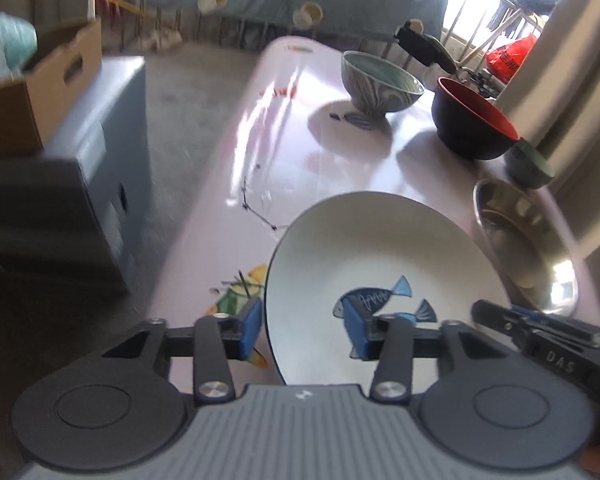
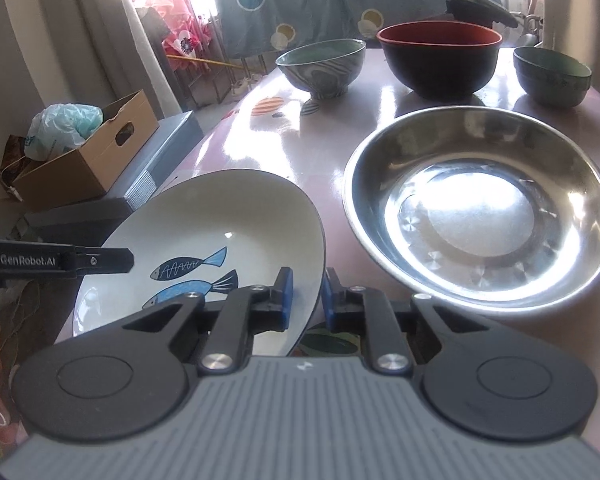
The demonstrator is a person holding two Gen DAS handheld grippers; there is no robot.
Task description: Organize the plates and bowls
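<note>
Right gripper (image 2: 306, 300) closed on the rim of the white fish plate (image 2: 204, 240), fingers (image 2: 286, 298) one inside and one outside, plate tilted up at the near left edge of the desk (image 2: 284, 140). Left gripper (image 1: 304, 326) about half open, straddling the plate's other rim, pads not pressing. Steel dish (image 2: 480, 216) just beside; three bowls along the far edge.

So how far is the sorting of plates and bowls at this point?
Nothing looks stacked yet. In hand: the fish plate is tilted, its rim pinched by the right tool; the left tool straddles its other edge, open. Left: the steel dish, the red bowl, the striped bowl and the small green bowl stand separately on the table.
</note>
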